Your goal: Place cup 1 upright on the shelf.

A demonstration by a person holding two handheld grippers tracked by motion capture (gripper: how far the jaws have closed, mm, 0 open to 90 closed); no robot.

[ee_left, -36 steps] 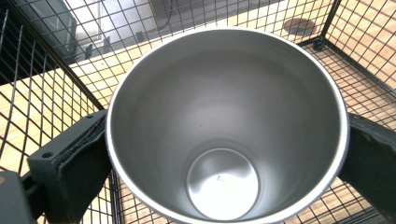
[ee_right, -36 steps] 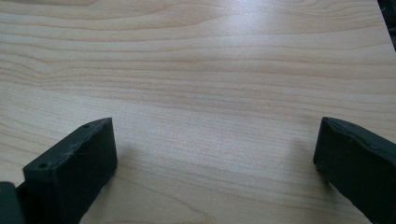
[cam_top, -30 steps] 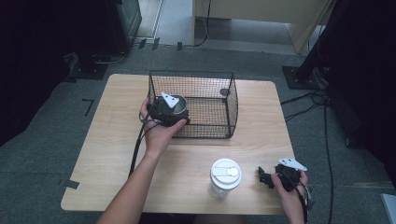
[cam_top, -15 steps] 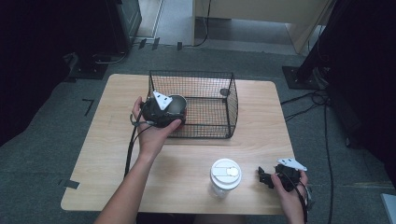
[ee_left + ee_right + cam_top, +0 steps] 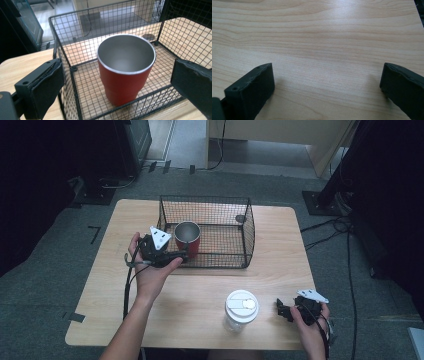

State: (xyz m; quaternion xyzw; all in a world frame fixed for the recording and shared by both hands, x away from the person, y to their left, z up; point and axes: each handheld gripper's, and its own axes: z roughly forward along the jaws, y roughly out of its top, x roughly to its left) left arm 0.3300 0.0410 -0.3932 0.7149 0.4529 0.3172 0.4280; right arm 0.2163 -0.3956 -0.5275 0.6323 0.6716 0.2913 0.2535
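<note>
Left gripper point(image 5: 181, 255) jaws spread, empty, facing red cup point(image 5: 125, 68) | right gripper point(image 5: 281, 309) spread, empty

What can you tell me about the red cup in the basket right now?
The red cup is a tapered tumbler with a bare metal rim and brushed metal inside, empty as far as shows. It stands upright on the floor of the black wire basket, at its left end, close to the corner. The left gripper, open, sits just outside; nothing grips the cup.

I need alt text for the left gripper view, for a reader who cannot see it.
A red tumbler with a steel interior stands upright in a black wire basket on a wooden table. Two open black jaws of the left gripper frame it.
</note>
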